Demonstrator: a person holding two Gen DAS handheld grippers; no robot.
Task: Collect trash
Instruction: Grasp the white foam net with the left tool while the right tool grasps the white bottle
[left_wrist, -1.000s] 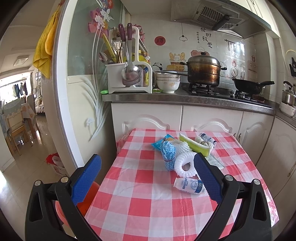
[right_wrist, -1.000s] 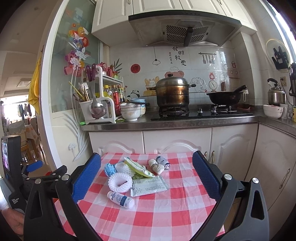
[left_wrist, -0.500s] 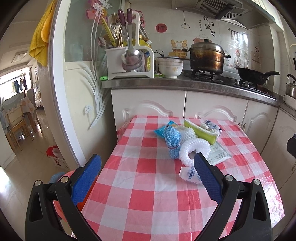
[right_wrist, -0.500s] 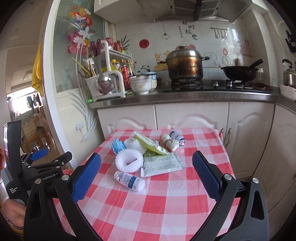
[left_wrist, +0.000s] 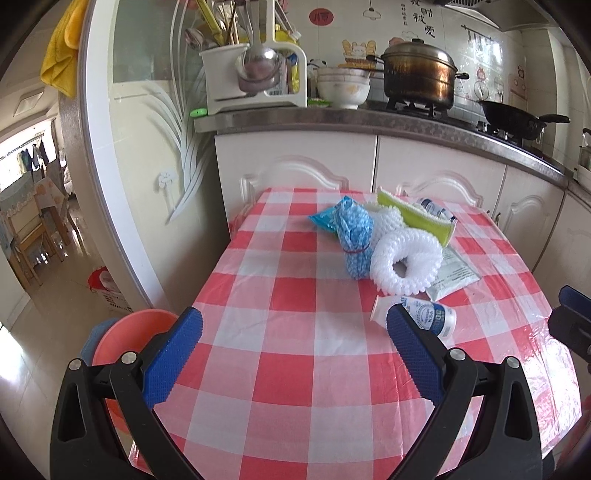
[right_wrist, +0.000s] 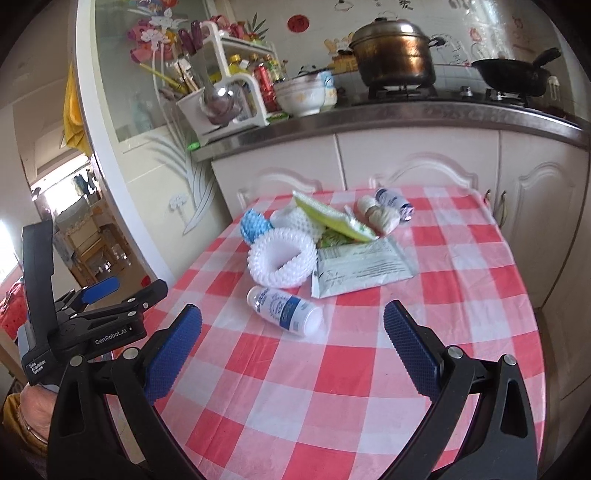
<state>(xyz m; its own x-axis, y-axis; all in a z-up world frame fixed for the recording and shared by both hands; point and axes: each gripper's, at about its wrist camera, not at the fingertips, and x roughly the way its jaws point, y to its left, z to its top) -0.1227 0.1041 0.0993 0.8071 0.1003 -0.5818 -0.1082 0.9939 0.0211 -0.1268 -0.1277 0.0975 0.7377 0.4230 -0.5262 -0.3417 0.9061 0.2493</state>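
At the far left, off the table edge, a salmon-pink basin (left_wrist: 125, 332) sat low beside the left gripper (left_wrist: 291, 332), whose blue pads stood spread wide with nothing between them; whether the basin was meant as the bin could not be told. On the checked tablecloth (left_wrist: 288, 369) the rubbish lay heaped toward the far end: a blue foam net (left_wrist: 351, 236), then a white foam net ring (left_wrist: 406, 262), a green-edged tray (left_wrist: 417, 218) leaning over them, a flat printed sachet (right_wrist: 362, 269), and a wad of tissue (right_wrist: 384, 218) touching a second small bottle (right_wrist: 393, 201) at the back. Nearest both grippers lay a small white bottle (right_wrist: 284, 310) on its side, apart from the ring. The right gripper (right_wrist: 291, 332) was likewise spread and empty, lined up just short of that bottle. A good pick would probably take the bottle first, closing the pads across its round body at mid-length, since it looked liable to roll; the foam nets would likely crush, so a light pinch should serve.
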